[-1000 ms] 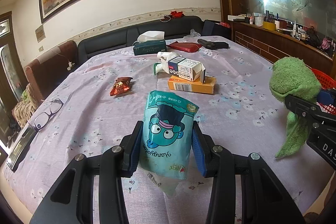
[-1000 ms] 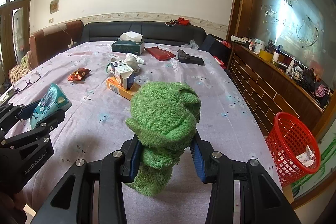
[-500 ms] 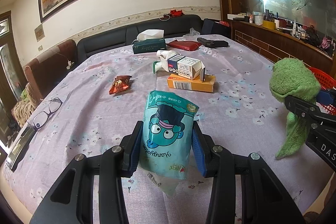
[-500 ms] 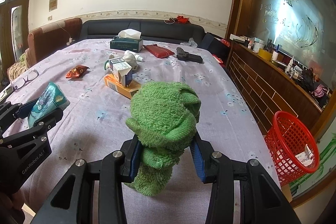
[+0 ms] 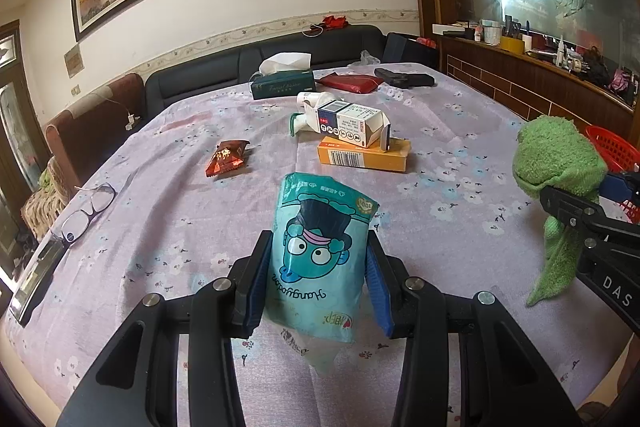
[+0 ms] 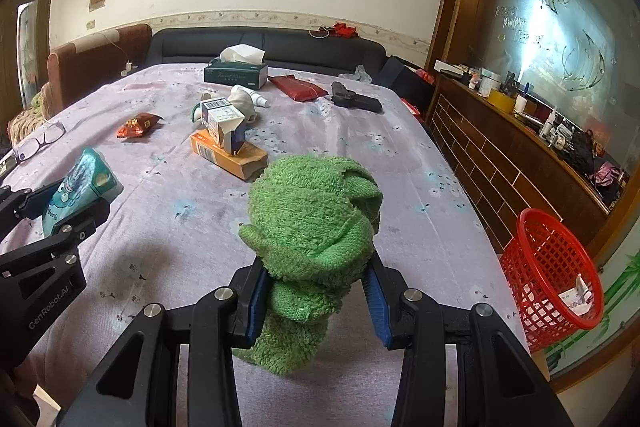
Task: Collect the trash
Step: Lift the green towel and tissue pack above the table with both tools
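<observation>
The left gripper point(image 5: 318, 283) is clamped on a teal pack point(image 5: 320, 259), held above the near part of the table point(image 5: 168, 223). The right gripper point(image 6: 316, 291) is clamped on a green towel point(image 6: 312, 219), also held off the cloth.

Clearance: the near half of the table is open cloth between the two grippers. The table's right edge runs alongside a brick-faced counter point(image 6: 500, 155). A red basket point(image 6: 556, 267) stands on the floor beyond that edge, below table level, with paper in it. Glasses point(image 5: 86, 213) lie near the left edge.

Mid-table: a white carton point(image 5: 348, 125) rests on an orange box point(image 5: 364, 155); a red wrapper point(image 5: 226, 157) lies well to their left. At the far end sit a tissue box point(image 5: 282, 85), a red pouch point(image 5: 348, 83) and a black object point(image 5: 404, 79).

Markings: the pack shows a cartoon face and "Hangyodon", inverted. The left gripper body reads "GenRobot.AI". The right gripper body shows "DAS". The orange box carries a barcode.
</observation>
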Demonstrator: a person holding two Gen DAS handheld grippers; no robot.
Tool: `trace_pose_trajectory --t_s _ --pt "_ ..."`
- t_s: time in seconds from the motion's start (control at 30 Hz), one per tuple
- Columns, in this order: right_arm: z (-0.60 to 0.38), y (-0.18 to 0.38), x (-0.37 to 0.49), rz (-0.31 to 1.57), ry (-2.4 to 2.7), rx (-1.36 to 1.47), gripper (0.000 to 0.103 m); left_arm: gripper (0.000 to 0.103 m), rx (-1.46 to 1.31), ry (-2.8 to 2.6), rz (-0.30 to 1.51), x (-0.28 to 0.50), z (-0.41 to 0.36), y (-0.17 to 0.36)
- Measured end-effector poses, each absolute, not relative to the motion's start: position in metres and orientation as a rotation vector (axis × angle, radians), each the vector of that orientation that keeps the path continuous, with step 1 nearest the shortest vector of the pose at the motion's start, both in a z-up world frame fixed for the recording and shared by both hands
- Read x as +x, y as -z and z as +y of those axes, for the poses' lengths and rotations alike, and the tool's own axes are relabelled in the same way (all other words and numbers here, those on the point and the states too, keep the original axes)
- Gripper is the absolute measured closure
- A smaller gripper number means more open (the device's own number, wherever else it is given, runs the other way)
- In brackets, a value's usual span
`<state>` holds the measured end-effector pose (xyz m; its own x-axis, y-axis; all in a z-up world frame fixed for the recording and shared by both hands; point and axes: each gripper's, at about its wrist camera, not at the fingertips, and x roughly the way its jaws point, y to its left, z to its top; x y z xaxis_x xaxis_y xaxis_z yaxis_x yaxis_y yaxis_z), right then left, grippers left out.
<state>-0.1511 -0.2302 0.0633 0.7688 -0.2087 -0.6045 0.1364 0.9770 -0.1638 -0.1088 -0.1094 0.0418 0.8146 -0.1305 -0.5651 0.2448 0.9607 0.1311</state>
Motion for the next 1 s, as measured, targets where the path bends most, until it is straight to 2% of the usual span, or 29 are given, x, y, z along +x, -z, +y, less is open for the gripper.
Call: trace_pose_trajectory --t_s 0.63,1.0 --pt "-0.226 -0.061 -0.149 0.682 0.186 -0.124 0.057 0.061 0.198 0.206 0.592 -0.107 -0.109 -0.040" --pt "-0.245 -0.082 -0.156 0.639 0.173 -0.057 0.057 0.061 0.201 0.230 0.591 -0.110 -0.117 -0.043"
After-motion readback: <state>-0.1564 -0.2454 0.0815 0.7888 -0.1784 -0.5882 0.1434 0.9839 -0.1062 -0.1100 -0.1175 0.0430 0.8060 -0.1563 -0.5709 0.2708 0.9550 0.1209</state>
